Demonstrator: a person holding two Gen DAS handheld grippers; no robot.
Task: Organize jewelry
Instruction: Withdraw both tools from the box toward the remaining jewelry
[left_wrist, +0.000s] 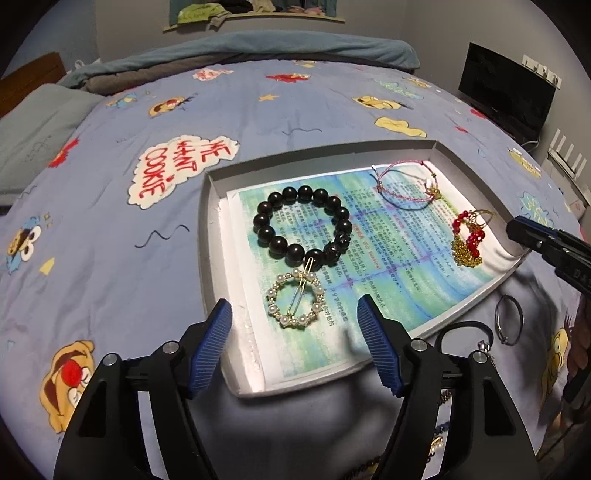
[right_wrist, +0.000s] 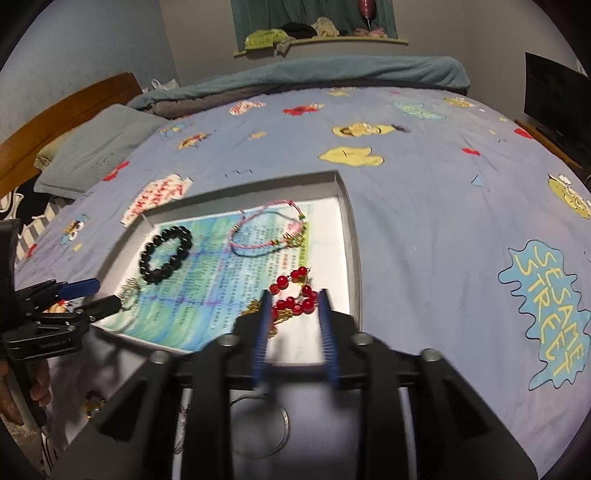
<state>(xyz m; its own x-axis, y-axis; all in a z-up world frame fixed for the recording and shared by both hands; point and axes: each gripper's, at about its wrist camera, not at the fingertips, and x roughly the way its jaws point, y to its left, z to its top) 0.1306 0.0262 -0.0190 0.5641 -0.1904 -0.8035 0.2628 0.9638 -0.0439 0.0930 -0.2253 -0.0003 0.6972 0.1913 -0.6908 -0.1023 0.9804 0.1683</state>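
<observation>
A grey tray (left_wrist: 208, 236) lined with printed paper lies on the bed. In it are a black bead bracelet (left_wrist: 303, 225), a pearl ring hair clip (left_wrist: 295, 297), a pink cord bracelet (left_wrist: 406, 181) and a red bead piece with gold chain (left_wrist: 469, 240). My left gripper (left_wrist: 295, 317) is open just above the pearl clip, holding nothing. My right gripper (right_wrist: 293, 306) is open above the red bead piece (right_wrist: 295, 295), with the beads between its fingertips; it also shows at the tray's right edge in the left wrist view (left_wrist: 524, 229).
A silver ring bangle (left_wrist: 509, 319) and a black hair tie with a charm (left_wrist: 465, 332) lie on the quilt right of the tray. More jewelry (right_wrist: 92, 402) lies near the tray's front. A pillow (right_wrist: 92, 147) and a TV (left_wrist: 506, 96) sit at the sides.
</observation>
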